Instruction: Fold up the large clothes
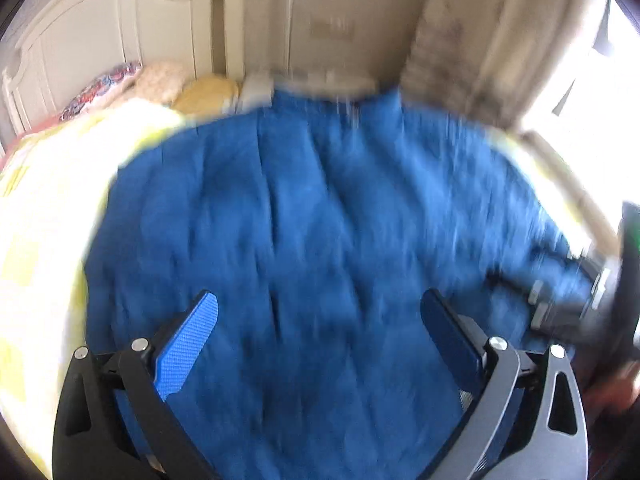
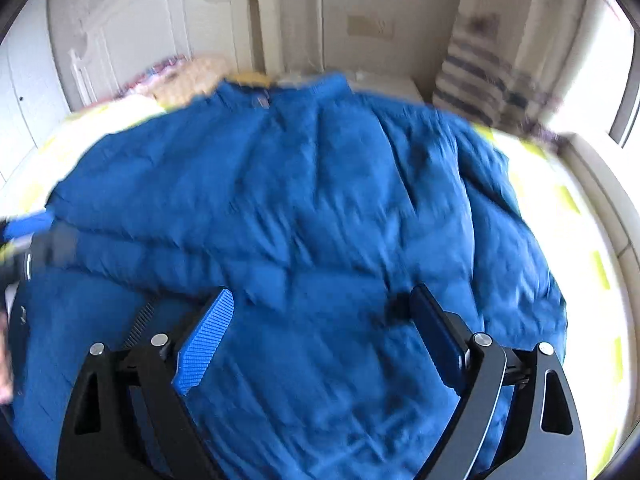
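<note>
Blur smears the blue jacket beneath left tongs and right tongs, both gaping, empty.

Bed under a pale sheet with yellow-green patches, white headboard at the far left. Spread flat across the middle, a large blue padded jacket, collar at the far edge, covering most of the sheet. At the far left by the headboard, a patterned pillow and a yellow cushion.
</note>
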A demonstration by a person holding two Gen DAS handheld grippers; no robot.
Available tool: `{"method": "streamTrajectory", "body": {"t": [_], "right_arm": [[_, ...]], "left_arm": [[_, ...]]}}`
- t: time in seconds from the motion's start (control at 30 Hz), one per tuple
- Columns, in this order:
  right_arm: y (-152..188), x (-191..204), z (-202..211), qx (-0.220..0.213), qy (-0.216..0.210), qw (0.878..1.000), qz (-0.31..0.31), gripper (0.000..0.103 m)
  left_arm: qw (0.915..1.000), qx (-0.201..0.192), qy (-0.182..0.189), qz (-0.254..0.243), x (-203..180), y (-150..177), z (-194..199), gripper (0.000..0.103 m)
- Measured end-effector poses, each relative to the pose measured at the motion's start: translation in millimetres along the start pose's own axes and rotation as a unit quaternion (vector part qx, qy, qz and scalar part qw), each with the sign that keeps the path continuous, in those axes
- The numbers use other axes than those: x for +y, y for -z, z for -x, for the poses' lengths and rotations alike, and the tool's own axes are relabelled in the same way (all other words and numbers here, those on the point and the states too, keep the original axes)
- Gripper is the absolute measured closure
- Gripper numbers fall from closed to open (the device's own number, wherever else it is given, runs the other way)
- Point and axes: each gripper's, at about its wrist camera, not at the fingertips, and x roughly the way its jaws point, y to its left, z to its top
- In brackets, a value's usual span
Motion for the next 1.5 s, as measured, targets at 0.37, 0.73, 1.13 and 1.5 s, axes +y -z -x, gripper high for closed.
{"method": "streamTrajectory", "body": {"t": [0.37, 0.73, 1.13, 1.5], "right_arm": [[52.7, 18.0, 54.9, 0.008, -0.02, 0.998, 0.062, 0.017], [105.5, 36.9, 85.5, 0.001, -0.027, 0.993, 0.118, 0.017], [125.7, 34.4, 78.9, 0.002, -0.037, 0.994, 0.098, 0.017], [31.2, 14.5, 46.7, -0.003, 0.01, 0.999, 0.033, 0.017]], "left_arm": [[0.9997, 0.014, -0.019, -0.006, -7.3, 48.1, 22.9, 0.002], [0.9956, -0.017, -0.065, -0.066, -22.5, 110.4, 56.5, 0.002], [0.9969, -0.027, -0.049, -0.055, -3.1, 129.7, 49.9, 0.002], [0.9975, -0.026, -0.043, -0.051, -6.3, 135.7, 52.8, 0.002]]}}
